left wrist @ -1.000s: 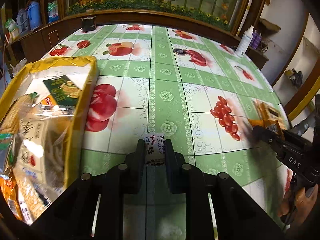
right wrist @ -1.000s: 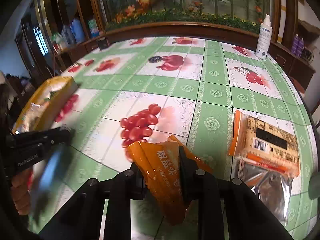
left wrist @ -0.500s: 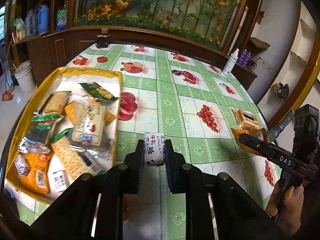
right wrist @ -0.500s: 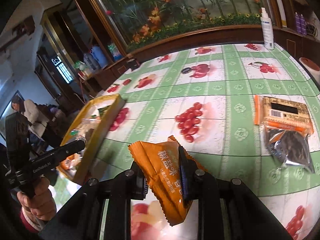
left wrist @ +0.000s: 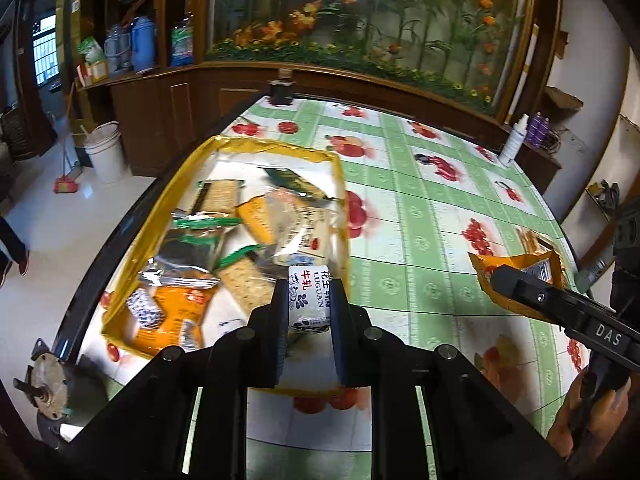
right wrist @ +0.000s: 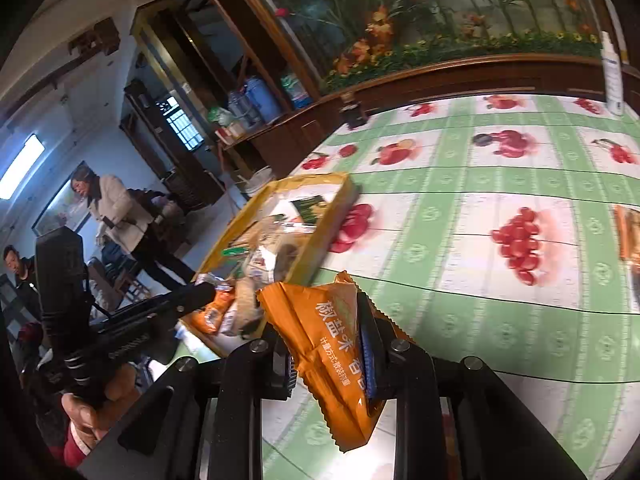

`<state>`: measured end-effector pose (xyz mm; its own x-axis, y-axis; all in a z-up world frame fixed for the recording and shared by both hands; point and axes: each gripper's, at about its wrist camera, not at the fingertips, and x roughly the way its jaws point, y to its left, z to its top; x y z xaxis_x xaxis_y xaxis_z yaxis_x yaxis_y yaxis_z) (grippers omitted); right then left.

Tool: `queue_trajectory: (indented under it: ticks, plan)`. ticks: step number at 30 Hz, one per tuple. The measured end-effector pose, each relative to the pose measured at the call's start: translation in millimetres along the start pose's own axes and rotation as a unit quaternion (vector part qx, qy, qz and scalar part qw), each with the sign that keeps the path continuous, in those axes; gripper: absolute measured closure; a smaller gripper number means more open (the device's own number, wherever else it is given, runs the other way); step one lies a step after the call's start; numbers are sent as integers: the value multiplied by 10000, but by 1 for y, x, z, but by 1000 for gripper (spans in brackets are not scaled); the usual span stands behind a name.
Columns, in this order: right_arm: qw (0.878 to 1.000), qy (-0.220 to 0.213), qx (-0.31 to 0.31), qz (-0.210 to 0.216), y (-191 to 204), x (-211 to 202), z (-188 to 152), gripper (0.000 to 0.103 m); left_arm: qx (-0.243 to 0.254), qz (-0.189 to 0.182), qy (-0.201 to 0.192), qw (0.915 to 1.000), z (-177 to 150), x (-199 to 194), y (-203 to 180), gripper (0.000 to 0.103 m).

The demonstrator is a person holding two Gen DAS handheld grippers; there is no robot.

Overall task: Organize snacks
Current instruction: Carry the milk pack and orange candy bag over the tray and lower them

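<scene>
Orange packet [right wrist: 332, 344] and white candy [left wrist: 309, 298] now reach the yellow tray [left wrist: 160, 216].
Left gripper [left wrist: 309, 312] pinches the candy, right gripper [right wrist: 330, 354] the packet; only the right view shows bystanders [right wrist: 116, 216].

Bright daylight, glossy glare, fisheye-bent edges, slight motion blur.
</scene>
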<state>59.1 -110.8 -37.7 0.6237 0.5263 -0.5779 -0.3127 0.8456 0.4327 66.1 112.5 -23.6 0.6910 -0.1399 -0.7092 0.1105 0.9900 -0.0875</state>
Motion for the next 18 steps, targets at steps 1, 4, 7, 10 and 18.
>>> queue_trajectory:
  ticks: [1,4,7,10,18]
  plan:
    - [10000,29,-8,79,5,5,0,79,-5,150,30,9999,0,1,3,87]
    - [9996,114,-2,271,17,18,0,79,-15,378,52,9993,-1,1,12,87]
    - [9986,181,23,491,28,31,1,79,-32,561,46,9984,-1,1,21,87]
    - [9978,243,-3,622,39,44,2,79,-29,702,33,9975,-1,1,27,87]
    - [9960,382,-17,812,56,77,9,79,-57,833,56,9965,-1,4,37,87]
